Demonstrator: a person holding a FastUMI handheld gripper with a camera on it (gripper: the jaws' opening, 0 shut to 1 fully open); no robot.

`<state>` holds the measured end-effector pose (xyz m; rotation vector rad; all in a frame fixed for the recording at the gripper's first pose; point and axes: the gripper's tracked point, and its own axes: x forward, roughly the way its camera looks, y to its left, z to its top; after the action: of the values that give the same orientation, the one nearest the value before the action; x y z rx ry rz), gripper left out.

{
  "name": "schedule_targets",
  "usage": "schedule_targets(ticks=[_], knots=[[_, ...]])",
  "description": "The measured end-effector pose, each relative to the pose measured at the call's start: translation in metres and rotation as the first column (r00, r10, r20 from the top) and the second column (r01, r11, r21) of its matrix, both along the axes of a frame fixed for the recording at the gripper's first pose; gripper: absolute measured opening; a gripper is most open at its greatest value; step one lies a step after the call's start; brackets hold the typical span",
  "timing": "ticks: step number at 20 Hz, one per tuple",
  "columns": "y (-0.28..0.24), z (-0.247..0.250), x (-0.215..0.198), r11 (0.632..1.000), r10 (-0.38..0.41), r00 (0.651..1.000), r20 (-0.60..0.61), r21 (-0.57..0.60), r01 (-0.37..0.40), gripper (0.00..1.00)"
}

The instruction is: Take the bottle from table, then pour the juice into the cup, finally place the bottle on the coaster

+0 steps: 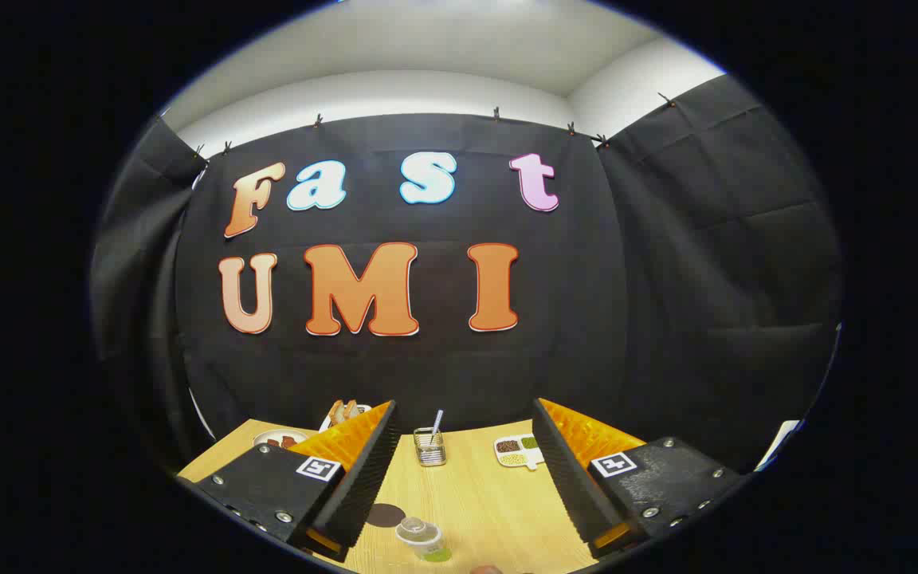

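Observation:
My gripper [463,470] is held above the wooden table [483,494], its two black fingers with orange backs spread wide and nothing between them. Low between the fingers, close to me, stands a small clear cup [421,538] with a little green liquid in its bottom. Just left of the cup, beside the left finger, lies a dark round coaster [386,515]. At the very near edge, right of the cup, a small brownish round top [488,569] peeks in; I cannot tell what it is.
Further along the table a wire holder with a straw [430,445] stands between the fingers. A white divided dish with grains [519,450] lies to its right. Behind the left finger are a plate with bread [345,413] and a small dish [279,439].

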<state>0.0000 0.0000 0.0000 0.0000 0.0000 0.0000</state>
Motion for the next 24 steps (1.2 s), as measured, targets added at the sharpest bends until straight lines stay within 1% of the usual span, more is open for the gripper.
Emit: schedule_targets(ticks=[3,9,15,21,24], knots=[[-0.002,-0.002,0.000,1.000,-0.004,1.000,-0.009,0.003,0.004,0.98],[0.001,0.003,-0.003,0.999,-0.002,1.000,-0.005,-0.035,0.002,0.98],[0.000,-0.004,-0.002,1.000,0.007,1.000,-0.026,-0.020,-0.008,0.98],[-0.013,-0.008,-0.006,0.999,-0.021,0.999,-0.024,-0.034,0.020,0.98],[-0.011,-0.010,-0.008,0.999,-0.016,1.000,-0.025,-0.036,0.015,0.98]])
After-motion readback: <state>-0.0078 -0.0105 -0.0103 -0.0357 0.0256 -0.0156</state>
